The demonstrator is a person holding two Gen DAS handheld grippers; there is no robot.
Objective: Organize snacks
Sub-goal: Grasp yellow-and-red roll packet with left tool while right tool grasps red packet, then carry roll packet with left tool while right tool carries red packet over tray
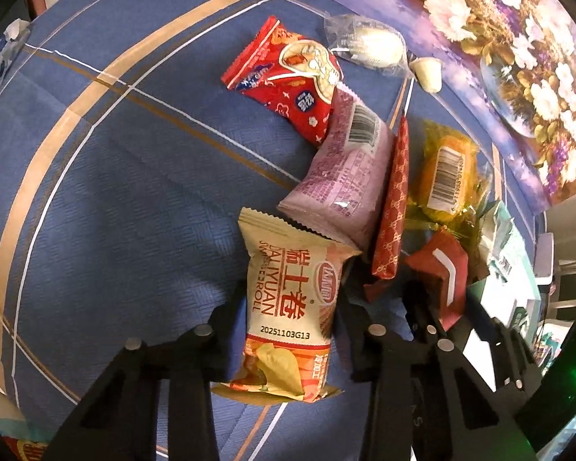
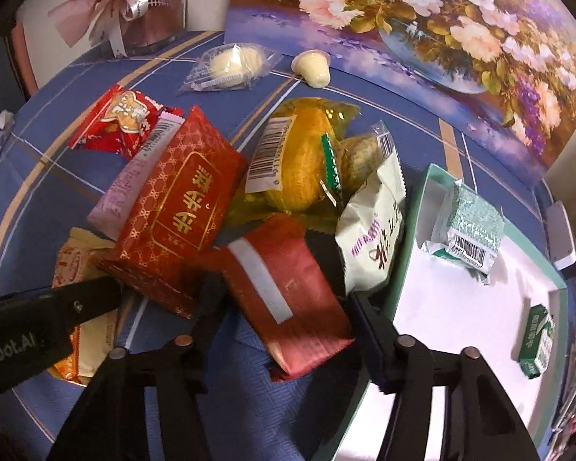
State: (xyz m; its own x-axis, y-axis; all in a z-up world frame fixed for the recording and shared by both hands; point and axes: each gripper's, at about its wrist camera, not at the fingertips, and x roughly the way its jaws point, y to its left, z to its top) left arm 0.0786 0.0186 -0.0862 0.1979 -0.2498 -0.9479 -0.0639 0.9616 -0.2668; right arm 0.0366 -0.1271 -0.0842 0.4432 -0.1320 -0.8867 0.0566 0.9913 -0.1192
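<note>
A beige Swiss roll pack (image 1: 288, 299) lies between the fingers of my left gripper (image 1: 288, 322), which is shut on it just above the blue checked cloth (image 1: 115, 192). My right gripper (image 2: 288, 307) is shut on a dark red packet with a white stripe (image 2: 284, 280), its fingers against both long sides. The same red packet (image 1: 441, 269) shows at the right of the left wrist view. Beside it lie a red-and-gold packet (image 2: 180, 207), a pink pack (image 1: 345, 176), a yellow wrapped snack (image 2: 299, 161) and a cream packet (image 2: 372, 238), heaped and overlapping.
A teal-rimmed white box (image 2: 414, 230) stands to the right with two green packets (image 2: 468, 226) inside. Farther back lie a red bag (image 1: 288, 77), a clear-wrapped pastry (image 2: 230, 63) and a jelly cup (image 2: 313, 65). A floral picture (image 2: 441, 19) borders the far side.
</note>
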